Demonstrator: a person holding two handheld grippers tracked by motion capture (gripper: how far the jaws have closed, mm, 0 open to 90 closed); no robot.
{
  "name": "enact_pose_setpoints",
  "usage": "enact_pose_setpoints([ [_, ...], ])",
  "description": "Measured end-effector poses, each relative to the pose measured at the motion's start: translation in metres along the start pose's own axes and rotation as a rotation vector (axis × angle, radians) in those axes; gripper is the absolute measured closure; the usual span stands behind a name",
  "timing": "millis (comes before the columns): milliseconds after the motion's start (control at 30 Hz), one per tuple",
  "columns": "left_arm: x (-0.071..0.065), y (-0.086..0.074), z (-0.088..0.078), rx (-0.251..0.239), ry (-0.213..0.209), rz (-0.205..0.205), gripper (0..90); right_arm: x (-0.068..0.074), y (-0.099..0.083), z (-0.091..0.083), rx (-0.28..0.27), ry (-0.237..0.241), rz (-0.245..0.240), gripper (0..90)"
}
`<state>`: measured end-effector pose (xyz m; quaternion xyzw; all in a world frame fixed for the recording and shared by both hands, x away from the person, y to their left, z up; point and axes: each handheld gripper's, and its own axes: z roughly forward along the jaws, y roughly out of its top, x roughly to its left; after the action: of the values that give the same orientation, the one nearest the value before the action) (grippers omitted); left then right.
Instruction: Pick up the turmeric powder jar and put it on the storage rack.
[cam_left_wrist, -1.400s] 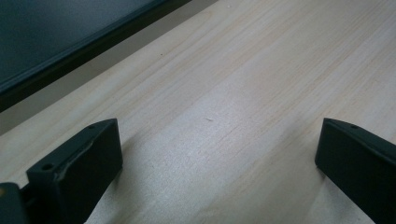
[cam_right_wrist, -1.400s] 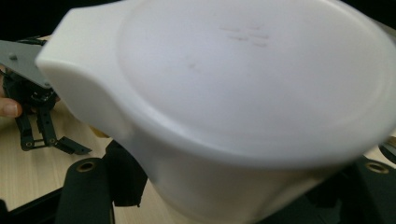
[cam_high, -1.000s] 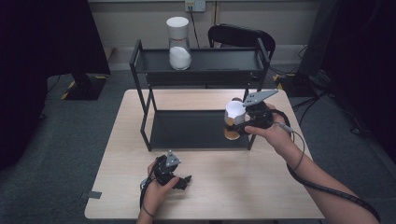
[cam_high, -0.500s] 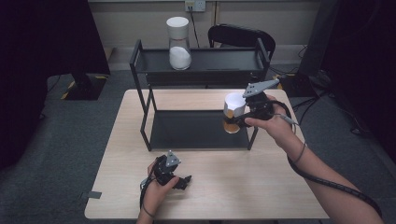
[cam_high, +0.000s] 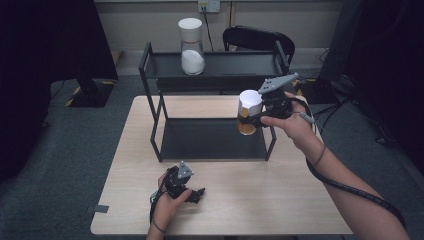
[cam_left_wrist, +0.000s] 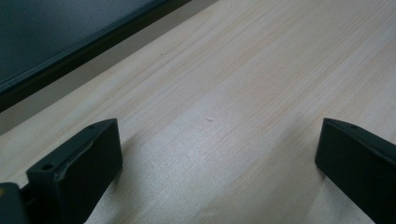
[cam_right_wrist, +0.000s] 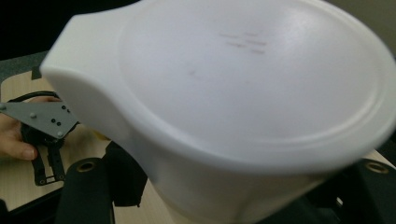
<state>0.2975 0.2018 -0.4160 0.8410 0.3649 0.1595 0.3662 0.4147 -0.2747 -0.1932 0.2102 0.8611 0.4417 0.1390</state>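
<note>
The right gripper (cam_high: 256, 116) is clamping a white-lidded jar (cam_high: 248, 112) with amber contents, its jaws pressing on the jar's sides just under the lid. The jar is hanging upright in the air off the front of that gripper, level with the gap between the two shelves of the black rack (cam_high: 150, 70) and just in front of the rack's near right post. In the right gripper view the white lid (cam_right_wrist: 243, 88) is sitting right over the jaws, very close to the camera. A second jar (cam_high: 191, 46), with a white lid and white contents, is standing on the rack's top shelf, well away from the right gripper on the far side. The left gripper (cam_high: 197, 194) is resting low on the wooden table (cam_high: 280, 200) near the front edge, well apart from the held jar, and its jaws are standing wide apart with only bare tabletop between them. The rack's lower shelf is lying just ahead of the left gripper.
</note>
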Motion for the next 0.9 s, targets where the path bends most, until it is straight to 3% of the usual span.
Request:
enact_pose_setpoints([
  [500, 0.000, 0.000, 0.000, 0.002, -0.001, 0.000, 0.1, -0.001, 0.041, -0.009, 0.026, -0.004, -0.022, 30.1],
  [900, 0.000, 0.000, 0.000, 0.001, -0.001, 0.000, 0.1, -0.003, 0.068, -0.018, 0.003, -0.003, -0.026, 30.1],
])
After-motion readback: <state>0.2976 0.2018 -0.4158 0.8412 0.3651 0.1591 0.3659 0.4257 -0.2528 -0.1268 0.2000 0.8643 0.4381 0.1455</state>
